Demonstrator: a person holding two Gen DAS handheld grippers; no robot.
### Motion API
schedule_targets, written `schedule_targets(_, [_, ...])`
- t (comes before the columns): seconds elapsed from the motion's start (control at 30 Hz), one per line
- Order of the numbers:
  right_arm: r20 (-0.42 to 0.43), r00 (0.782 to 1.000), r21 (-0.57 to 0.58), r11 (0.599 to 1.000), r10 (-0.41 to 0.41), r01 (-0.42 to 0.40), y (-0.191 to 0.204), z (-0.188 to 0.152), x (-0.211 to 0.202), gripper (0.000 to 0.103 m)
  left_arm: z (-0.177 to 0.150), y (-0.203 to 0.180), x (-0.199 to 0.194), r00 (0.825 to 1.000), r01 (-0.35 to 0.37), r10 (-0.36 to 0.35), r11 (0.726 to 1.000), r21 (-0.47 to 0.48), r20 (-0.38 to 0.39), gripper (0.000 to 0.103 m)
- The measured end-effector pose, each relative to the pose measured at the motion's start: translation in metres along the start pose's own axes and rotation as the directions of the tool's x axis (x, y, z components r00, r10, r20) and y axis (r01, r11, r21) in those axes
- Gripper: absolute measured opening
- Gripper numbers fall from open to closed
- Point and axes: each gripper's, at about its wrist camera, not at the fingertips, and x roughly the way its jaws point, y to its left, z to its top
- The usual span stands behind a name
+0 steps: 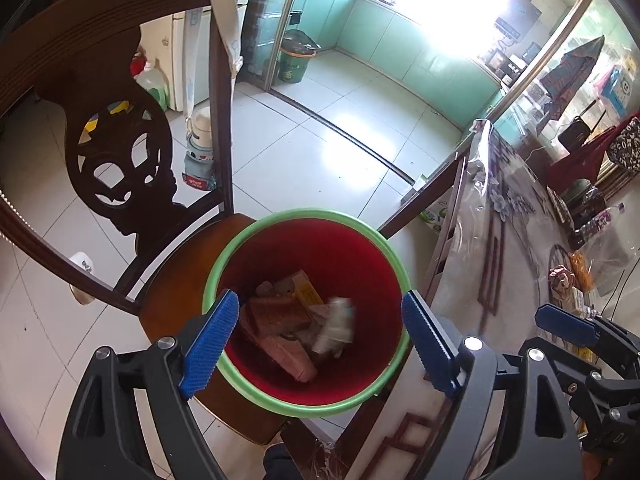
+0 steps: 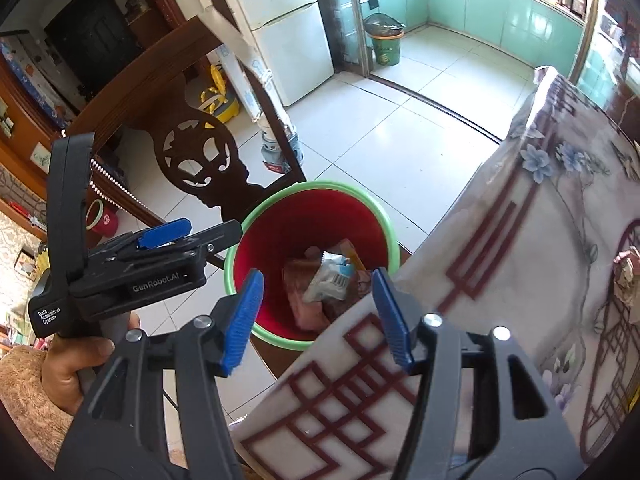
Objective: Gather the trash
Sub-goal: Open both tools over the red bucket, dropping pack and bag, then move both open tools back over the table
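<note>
A red bin with a green rim point(image 1: 304, 213) point(image 2: 320, 186) stands on a dark wooden chair seat. Inside lie brown wrappers point(image 1: 276, 312), a yellow carton point(image 1: 306, 292) and a white-and-blue packet point(image 1: 336, 324) point(image 2: 330, 276), which looks blurred in the left wrist view. My left gripper point(image 1: 320, 296) hangs over the bin, open, with nothing between its blue pads. My right gripper point(image 2: 318, 274) is open too, above the bin's near edge and the table corner, and holds nothing. A hand point(image 2: 72, 368) grips the left gripper's handle.
The carved chair back point(image 1: 120, 168) point(image 2: 196, 160) rises behind the bin. A table under a flowered plastic cover point(image 1: 512, 240) point(image 2: 540, 260) lies to the right with small items on it. A green bin point(image 2: 384, 46) and a fridge point(image 2: 288, 20) stand farther off on the tiled floor.
</note>
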Motion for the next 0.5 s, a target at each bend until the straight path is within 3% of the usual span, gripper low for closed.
schedule_targets(0.27, [0.027, 0.997, 0.079, 0.994, -0.072, 0.069, -0.040, -0.020, -0.028, 0.055, -0.007, -0.042, 0.001, 0.999, 0.051, -0.049, 0.994, 0.095, -0.016, 0.080])
schedule_targets(0.5, [0.022, 0.978, 0.248, 0.949, -0.207, 0.196, -0.122, -0.067, -0.067, 0.056, -0.019, -0.090, 0.003, 0.996, 0.093, -0.088, 0.979, 0.180, -0.034, 0.080])
